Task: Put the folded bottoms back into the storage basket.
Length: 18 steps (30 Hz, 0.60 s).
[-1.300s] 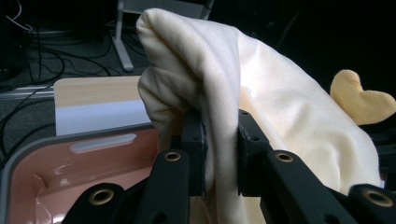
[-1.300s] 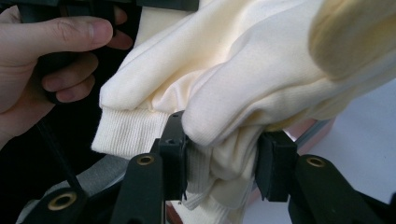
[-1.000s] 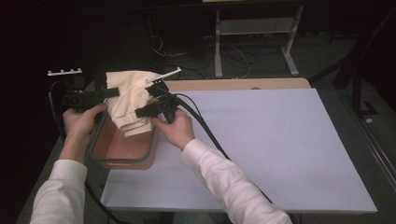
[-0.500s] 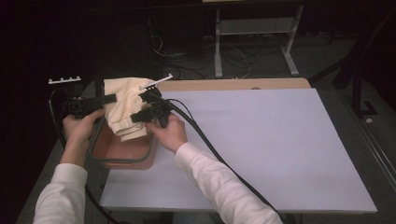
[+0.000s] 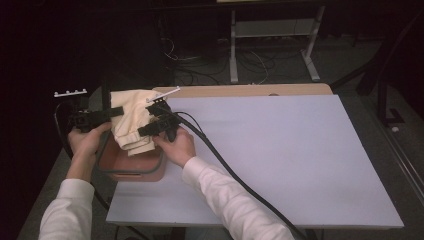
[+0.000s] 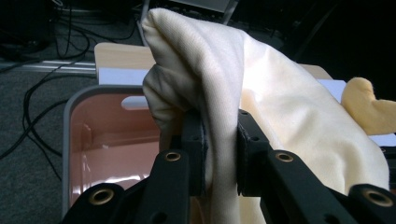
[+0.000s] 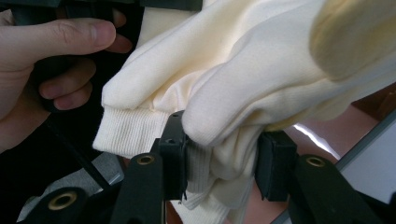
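A white sheet (image 5: 280,150) covers most of the worktop (image 5: 250,90), spreading out to the right of the right gripper, with a bare wooden strip along its far edge. Beyond both grippers, cables (image 5: 250,60) lie on the dark floor around a white frame (image 5: 272,30).

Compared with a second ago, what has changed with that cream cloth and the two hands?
Both hands have sunk, lowering the bunched cream cloth closer to the pink bin at the table's left edge. The left gripper and right gripper stay clamped on the cloth, one at each side. The bin and table have not moved.
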Tool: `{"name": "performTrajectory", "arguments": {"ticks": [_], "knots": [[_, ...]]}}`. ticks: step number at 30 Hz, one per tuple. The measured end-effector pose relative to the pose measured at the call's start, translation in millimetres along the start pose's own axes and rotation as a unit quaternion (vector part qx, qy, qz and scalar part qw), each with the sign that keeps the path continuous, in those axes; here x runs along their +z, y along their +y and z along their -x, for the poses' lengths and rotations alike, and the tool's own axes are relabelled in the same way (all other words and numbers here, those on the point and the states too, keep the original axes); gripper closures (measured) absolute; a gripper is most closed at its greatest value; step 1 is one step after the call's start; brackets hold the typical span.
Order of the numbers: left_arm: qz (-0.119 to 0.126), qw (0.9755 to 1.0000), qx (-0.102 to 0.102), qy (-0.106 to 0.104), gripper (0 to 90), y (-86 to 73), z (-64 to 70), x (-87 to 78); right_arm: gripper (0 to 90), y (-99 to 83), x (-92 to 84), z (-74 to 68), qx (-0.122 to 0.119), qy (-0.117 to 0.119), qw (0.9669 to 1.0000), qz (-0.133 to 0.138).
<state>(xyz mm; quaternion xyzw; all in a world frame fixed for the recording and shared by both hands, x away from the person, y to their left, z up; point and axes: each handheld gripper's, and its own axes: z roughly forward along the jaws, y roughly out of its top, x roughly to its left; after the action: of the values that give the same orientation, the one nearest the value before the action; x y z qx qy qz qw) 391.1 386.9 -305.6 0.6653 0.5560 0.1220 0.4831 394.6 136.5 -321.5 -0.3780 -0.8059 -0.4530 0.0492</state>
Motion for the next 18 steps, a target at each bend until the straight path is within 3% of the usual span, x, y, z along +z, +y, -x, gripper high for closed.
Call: {"name": "performTrajectory", "arguments": {"ticks": [18], "knots": [[-0.014, 0.9998, -0.012, 0.007, 76.5, -18.5, -19.6, 12.2, 58.8, -13.7, 24.7, 5.2, 0.017, 0.004, 0.9998, -0.013]]}}
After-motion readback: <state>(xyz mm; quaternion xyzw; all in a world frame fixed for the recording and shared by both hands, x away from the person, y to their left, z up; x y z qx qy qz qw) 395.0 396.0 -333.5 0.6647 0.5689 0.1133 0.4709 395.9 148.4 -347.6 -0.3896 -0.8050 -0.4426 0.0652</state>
